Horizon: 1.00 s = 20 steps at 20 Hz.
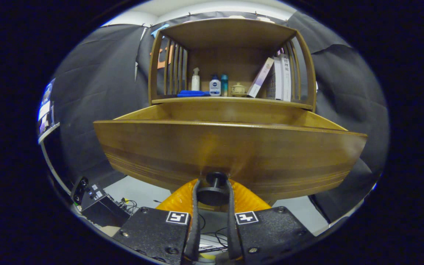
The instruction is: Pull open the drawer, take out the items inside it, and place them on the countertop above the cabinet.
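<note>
Drawer-pull step: gripper (214,191) fingers closed on the knob (215,193) at 6 o'clock of the drawer (230,154); next, release and reach inside.

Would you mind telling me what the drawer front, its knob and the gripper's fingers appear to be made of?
Drawer front: looks like wood with a satin brown varnish; streaky grain and soft sheen show.
Knob: dark, smooth and round, probably metal or painted wood; I can't tell which.
Gripper fingers: thin black strips with a matte, rubbery look, pressed on the knob from both sides.
</note>
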Tool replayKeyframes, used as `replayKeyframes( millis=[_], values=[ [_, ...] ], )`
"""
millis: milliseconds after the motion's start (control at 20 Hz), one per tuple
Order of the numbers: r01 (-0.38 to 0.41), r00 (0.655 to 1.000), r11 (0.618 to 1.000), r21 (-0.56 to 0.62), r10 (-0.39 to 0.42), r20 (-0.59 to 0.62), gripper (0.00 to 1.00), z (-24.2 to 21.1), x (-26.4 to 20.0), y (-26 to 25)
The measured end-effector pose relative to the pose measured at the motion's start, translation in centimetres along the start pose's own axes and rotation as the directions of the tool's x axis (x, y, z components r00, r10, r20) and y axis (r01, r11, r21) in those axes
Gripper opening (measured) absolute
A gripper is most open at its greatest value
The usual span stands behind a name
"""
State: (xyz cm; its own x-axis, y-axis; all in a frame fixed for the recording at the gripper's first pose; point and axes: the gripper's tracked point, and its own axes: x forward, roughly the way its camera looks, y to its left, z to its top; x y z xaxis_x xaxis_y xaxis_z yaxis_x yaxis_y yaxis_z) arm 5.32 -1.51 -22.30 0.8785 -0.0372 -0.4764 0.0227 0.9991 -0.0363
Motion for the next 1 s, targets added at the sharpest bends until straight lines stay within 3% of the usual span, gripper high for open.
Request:
replayKeyframes(
  millis=[350,450,550,700,850,1000],
  values=[
    [-0.058,0.997,0.997,-0.048,0.056,-0.052,0.60,0.0,-3.5,1.3],
    [-0.113,0.992,0.992,-0.053,0.109,-0.069,0.75,0.9,-4.7,2.5],
    [-0.176,0.984,0.982,-0.064,0.173,-0.052,0.81,2.9,-6.0,3.8],
    [-0.221,0.975,0.972,-0.079,0.221,-0.002,0.81,6.6,-7.7,5.2],
    [-0.160,0.986,0.981,-0.112,0.164,0.028,0.81,9.9,-6.9,4.2],
    [-0.153,0.988,0.984,-0.089,0.152,-0.016,0.81,11.6,-4.8,4.1]
  ],
)
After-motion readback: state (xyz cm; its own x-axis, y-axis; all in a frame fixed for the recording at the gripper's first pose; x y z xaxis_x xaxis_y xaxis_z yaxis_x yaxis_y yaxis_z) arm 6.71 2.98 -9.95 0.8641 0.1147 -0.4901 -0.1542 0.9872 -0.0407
